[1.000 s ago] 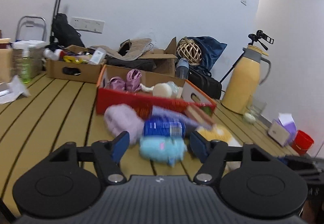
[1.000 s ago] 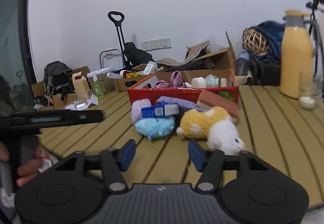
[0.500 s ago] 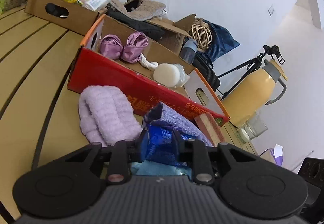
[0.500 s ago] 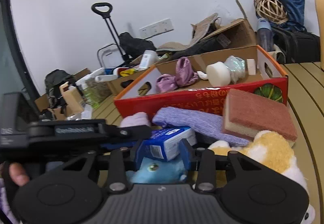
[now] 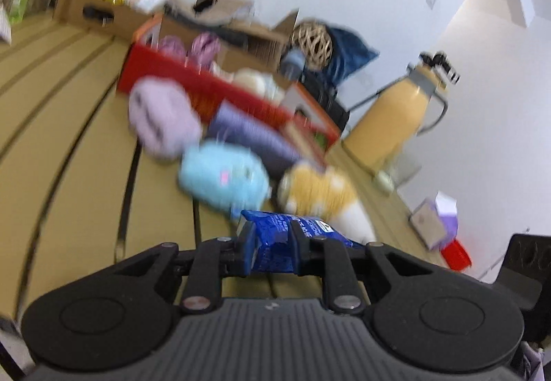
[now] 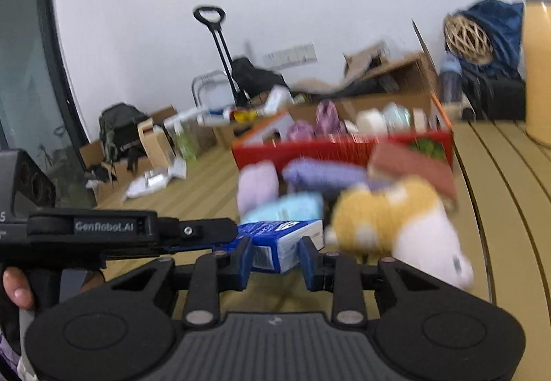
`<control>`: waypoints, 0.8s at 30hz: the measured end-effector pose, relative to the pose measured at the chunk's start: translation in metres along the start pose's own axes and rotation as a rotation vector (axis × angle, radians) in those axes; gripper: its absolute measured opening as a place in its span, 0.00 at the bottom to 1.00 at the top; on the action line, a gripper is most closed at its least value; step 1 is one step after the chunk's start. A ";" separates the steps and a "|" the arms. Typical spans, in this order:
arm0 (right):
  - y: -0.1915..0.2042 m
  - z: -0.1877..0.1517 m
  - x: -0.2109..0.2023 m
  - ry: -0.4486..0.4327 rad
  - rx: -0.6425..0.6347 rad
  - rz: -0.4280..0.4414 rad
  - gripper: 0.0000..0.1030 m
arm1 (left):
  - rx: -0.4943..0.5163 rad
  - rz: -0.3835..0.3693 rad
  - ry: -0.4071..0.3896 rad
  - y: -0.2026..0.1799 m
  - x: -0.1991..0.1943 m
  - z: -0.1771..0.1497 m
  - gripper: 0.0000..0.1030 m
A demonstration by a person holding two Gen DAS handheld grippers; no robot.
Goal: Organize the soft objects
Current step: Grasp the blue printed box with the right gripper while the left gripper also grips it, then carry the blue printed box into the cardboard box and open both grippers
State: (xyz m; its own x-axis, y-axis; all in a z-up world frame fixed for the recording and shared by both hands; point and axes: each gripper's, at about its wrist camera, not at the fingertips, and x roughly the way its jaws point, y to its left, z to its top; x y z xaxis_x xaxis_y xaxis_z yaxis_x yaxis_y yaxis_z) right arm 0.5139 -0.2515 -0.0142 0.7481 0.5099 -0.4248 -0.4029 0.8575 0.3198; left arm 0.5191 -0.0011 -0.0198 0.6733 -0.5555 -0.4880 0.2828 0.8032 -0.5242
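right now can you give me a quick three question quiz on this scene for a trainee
1. True or false: both grippers grip the same blue packet.
2. What lies nearest behind the packet in the left wrist view? A) light blue plush toy B) yellow jug C) woven ball
3. Fill in: the pale purple items sit inside the ____ box.

Key
1. True. The left gripper pinches one end and the right gripper the other.
2. A
3. red
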 end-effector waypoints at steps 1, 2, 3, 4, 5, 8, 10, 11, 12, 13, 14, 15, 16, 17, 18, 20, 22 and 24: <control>-0.004 -0.005 0.000 0.022 0.025 -0.001 0.30 | 0.007 -0.013 0.032 0.000 0.003 -0.002 0.20; -0.008 -0.009 0.001 0.040 0.046 -0.012 0.32 | 0.023 -0.023 0.060 -0.002 0.006 -0.004 0.20; -0.010 -0.012 0.000 0.048 0.052 -0.034 0.34 | 0.036 -0.021 0.061 -0.004 0.005 -0.006 0.25; -0.013 -0.013 -0.001 0.045 0.062 -0.053 0.36 | 0.045 -0.007 0.050 -0.005 0.004 -0.007 0.34; -0.016 -0.015 -0.004 0.036 0.079 -0.055 0.39 | 0.048 0.008 0.038 -0.005 0.004 -0.007 0.39; -0.025 -0.015 -0.011 0.005 0.138 -0.031 0.39 | 0.004 -0.005 0.031 0.000 0.007 -0.006 0.41; -0.028 -0.014 -0.007 0.006 0.155 -0.036 0.38 | -0.036 -0.023 0.043 0.004 0.013 -0.004 0.41; -0.031 -0.014 -0.003 0.011 0.168 -0.034 0.38 | -0.054 -0.030 0.050 0.007 0.015 -0.004 0.41; -0.033 -0.014 0.003 0.017 0.184 -0.031 0.37 | -0.070 -0.041 0.068 0.009 0.020 -0.004 0.39; -0.036 -0.013 0.008 0.021 0.206 -0.026 0.36 | -0.079 -0.044 0.082 0.010 0.022 -0.004 0.35; -0.038 -0.014 0.012 0.027 0.226 -0.019 0.34 | -0.080 -0.046 0.089 0.010 0.023 -0.005 0.32; -0.040 -0.015 0.016 0.032 0.242 -0.012 0.31 | -0.076 -0.043 0.090 0.010 0.024 -0.006 0.28; -0.041 -0.016 0.019 0.041 0.255 -0.010 0.31 | -0.071 -0.036 0.083 0.009 0.023 -0.006 0.24; -0.041 -0.018 0.020 0.047 0.255 -0.018 0.28 | -0.070 -0.041 0.079 0.009 0.021 -0.006 0.23; -0.040 -0.018 0.020 0.046 0.249 -0.023 0.27 | -0.075 -0.056 0.065 0.008 0.017 -0.005 0.22; -0.037 -0.016 0.014 0.040 0.258 -0.021 0.26 | -0.071 -0.077 0.026 0.003 0.008 0.003 0.22; -0.032 -0.006 0.005 0.008 0.255 -0.009 0.27 | -0.060 -0.096 -0.031 -0.002 -0.001 0.026 0.22; -0.027 0.016 0.001 -0.034 0.243 0.015 0.27 | -0.037 -0.103 -0.077 -0.006 -0.003 0.059 0.22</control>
State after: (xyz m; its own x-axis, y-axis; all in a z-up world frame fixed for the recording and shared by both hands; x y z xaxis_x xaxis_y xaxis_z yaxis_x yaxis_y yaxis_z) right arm 0.5340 -0.2750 -0.0099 0.7619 0.5161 -0.3914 -0.2780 0.8063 0.5221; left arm 0.5552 0.0088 0.0258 0.6927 -0.6154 -0.3761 0.3290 0.7337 -0.5946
